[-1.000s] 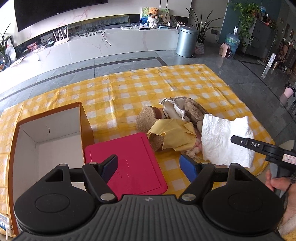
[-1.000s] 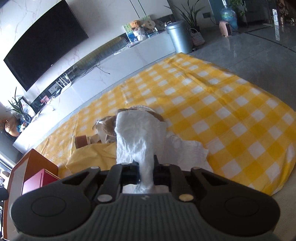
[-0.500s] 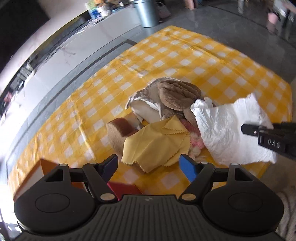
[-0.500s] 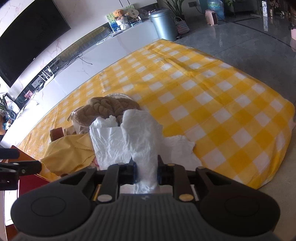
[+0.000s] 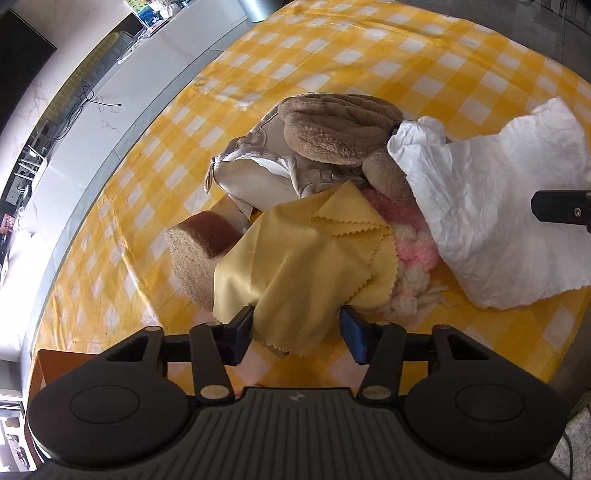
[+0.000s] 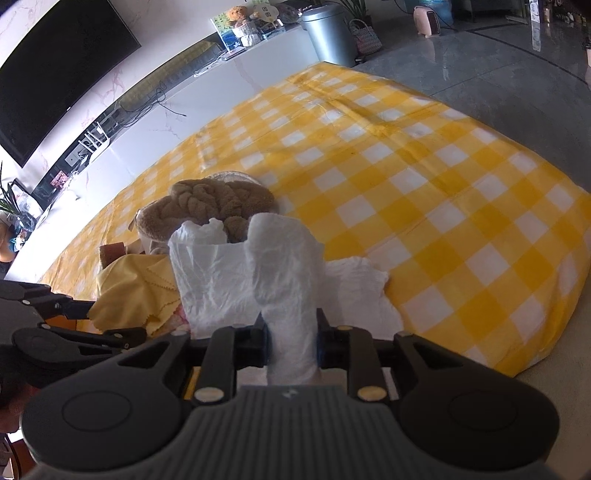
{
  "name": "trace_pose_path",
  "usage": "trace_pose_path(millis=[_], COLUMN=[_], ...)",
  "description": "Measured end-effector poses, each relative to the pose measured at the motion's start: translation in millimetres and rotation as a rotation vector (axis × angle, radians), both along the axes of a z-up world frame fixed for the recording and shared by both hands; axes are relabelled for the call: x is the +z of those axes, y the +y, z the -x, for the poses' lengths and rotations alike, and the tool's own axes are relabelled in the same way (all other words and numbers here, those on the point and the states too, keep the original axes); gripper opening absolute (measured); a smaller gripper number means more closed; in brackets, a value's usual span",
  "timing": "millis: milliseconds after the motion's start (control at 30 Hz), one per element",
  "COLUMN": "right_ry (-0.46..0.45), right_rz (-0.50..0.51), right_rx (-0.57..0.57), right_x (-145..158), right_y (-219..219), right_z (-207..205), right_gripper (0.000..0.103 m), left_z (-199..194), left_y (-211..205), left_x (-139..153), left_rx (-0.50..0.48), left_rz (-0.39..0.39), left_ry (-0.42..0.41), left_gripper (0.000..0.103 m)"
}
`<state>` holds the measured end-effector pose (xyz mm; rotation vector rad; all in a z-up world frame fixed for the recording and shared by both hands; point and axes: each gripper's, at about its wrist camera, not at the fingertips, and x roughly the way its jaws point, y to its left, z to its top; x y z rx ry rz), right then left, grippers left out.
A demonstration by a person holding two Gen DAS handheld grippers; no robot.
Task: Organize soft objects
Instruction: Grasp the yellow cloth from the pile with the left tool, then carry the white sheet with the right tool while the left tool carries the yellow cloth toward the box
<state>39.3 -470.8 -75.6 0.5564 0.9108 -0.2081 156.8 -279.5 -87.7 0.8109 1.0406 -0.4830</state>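
A pile of soft things lies on the yellow checked sheet: a brown plush, a silvery cushion, a brown sponge, pink-white fluff, a yellow cloth and a white cloth. My left gripper points down at the pile. Its jaws are closing, with the yellow cloth's near edge between them; the pads do not clearly press it. My right gripper holds a fold of the white cloth, which fills the gap while the jaws are opening. The rest of it drapes over the pile.
An orange box corner shows at the lower left of the left wrist view. The checked sheet stretches far to the right, with grey floor beyond it. A white TV console and a metal bin stand at the back.
My left gripper dropped toward the pile and rolled; the box and red lid left its view, and its jaws narrowed around the yellow cloth. The right jaws parted a little on the white cloth.
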Motion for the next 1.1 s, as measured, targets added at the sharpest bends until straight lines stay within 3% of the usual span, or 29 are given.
trace_pose_path(millis=[67,233,500,667,867,1100], right_ry=[0.001,0.001,0.002,0.010,0.014,-0.003], right_rz=[-0.002,0.009,0.021,0.039,0.048,0.038], right_rx=[-0.006,0.012,0.017,0.028,0.032,0.030], right_x=[0.3,2.0,3.0,4.3,3.9,5.4], right_y=[-0.5,4.6,6.7,11.5,12.7,11.9], right_z=[0.6,-1.2,-1.3,-2.7,-3.9,-2.3], right_gripper=[0.022,0.022,0.022,0.022,0.022,0.022], left_z=[3.5,-2.0,-2.1,13.6,10.4,21.0], left_y=[2.4,18.9,62.8,67.1,73.3,83.1], left_x=[2.6,15.8,69.1,85.7,81.1,96.4], left_rx=[0.000,0.049,0.173,0.100,0.155,0.159], left_rz=[0.005,0.132,0.372,0.397,0.423,0.467], left_ry=[-0.036,0.005,-0.007,-0.040,-0.009,-0.038], left_gripper=[0.023,0.002,0.002,0.002,0.002,0.002])
